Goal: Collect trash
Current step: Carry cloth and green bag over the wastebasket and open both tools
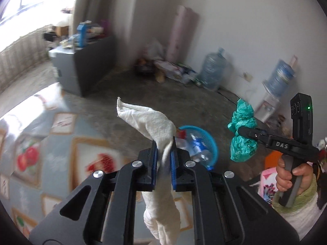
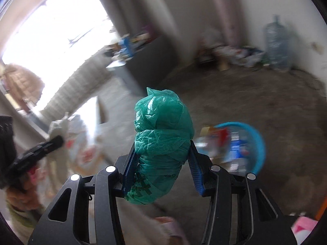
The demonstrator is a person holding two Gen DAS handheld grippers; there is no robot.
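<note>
My left gripper point(image 1: 164, 143) is shut on a crumpled white paper towel point(image 1: 147, 120) that sticks up past the fingertips and hangs down below them. My right gripper point(image 2: 162, 149) is shut on a wadded green plastic bag point(image 2: 161, 143). In the left wrist view the right gripper point(image 1: 242, 130) shows at the right, holding the green bag point(image 1: 242, 120) in the air. A blue basin point(image 1: 212, 143) on the floor holds plastic bottles and wrappers; it lies just beyond the left fingertips and also shows in the right wrist view point(image 2: 257, 138).
A table with a fruit-print cloth point(image 1: 40, 155) is at the left. A grey cabinet point(image 1: 81, 67) with clutter stands by the window. Water jugs point(image 1: 213, 71) and a dispenser point(image 1: 269, 106) stand along the wall, with a pile of litter point(image 1: 163, 65) in the corner.
</note>
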